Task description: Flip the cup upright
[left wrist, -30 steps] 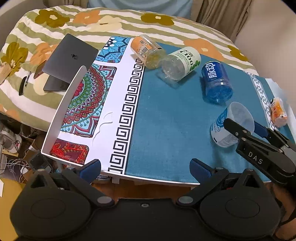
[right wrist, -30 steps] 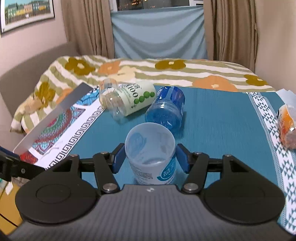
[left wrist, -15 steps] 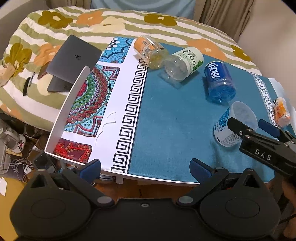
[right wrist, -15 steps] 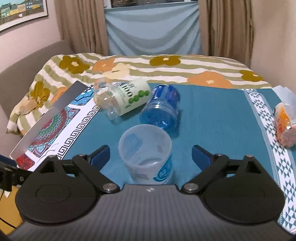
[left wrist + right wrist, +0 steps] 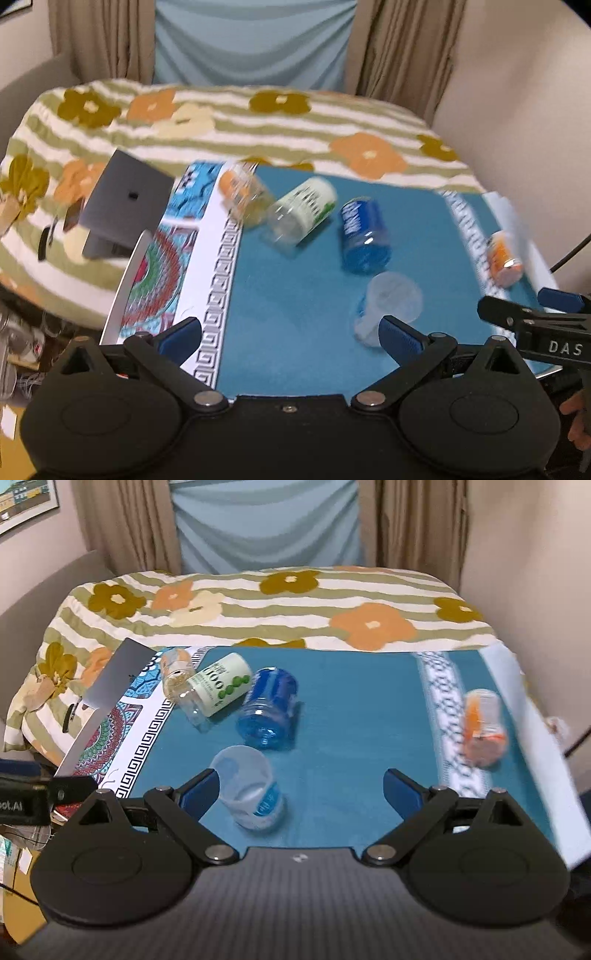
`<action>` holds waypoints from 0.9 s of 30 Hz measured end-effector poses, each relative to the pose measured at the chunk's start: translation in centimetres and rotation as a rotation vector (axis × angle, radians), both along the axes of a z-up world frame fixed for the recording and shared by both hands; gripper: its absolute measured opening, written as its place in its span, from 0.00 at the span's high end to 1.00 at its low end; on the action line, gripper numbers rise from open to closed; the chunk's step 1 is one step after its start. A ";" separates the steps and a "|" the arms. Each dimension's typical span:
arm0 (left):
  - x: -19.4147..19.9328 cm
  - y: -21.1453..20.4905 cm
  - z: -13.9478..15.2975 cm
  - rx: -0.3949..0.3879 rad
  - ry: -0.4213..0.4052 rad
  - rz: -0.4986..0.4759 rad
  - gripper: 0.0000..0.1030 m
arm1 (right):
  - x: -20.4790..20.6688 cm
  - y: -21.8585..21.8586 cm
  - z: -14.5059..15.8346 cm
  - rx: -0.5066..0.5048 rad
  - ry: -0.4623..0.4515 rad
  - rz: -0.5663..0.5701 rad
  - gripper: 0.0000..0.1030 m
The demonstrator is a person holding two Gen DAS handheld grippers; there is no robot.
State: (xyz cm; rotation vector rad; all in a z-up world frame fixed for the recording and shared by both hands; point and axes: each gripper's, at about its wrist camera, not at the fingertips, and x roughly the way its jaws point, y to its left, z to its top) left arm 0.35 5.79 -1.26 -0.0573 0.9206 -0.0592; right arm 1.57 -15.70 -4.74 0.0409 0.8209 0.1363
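A clear plastic cup (image 5: 248, 788) with a blue and white label stands upright on the teal cloth, mouth up; it also shows in the left wrist view (image 5: 388, 306). My right gripper (image 5: 300, 794) is open and empty, with the cup just inside its left finger. My left gripper (image 5: 290, 334) is open and empty near the table's front edge, its right finger just in front of the cup. The right gripper (image 5: 532, 314) shows at the right of the left wrist view.
A blue cup (image 5: 269, 712), a green-dotted white cup (image 5: 218, 690) and an orange-labelled cup (image 5: 177, 675) lie on their sides behind. Another orange cup (image 5: 482, 727) lies at the right. A laptop (image 5: 125, 201) rests on the flowered bed at the left.
My right gripper opened, let go of the upright cup and drew back to the right. My left gripper tilted up and moved right, nearer the cup.
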 end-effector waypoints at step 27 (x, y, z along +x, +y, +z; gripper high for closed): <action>-4.2 -4.4 1.1 0.083 -0.106 -0.053 0.00 | -4.9 -5.1 2.0 -0.071 0.091 -0.136 0.00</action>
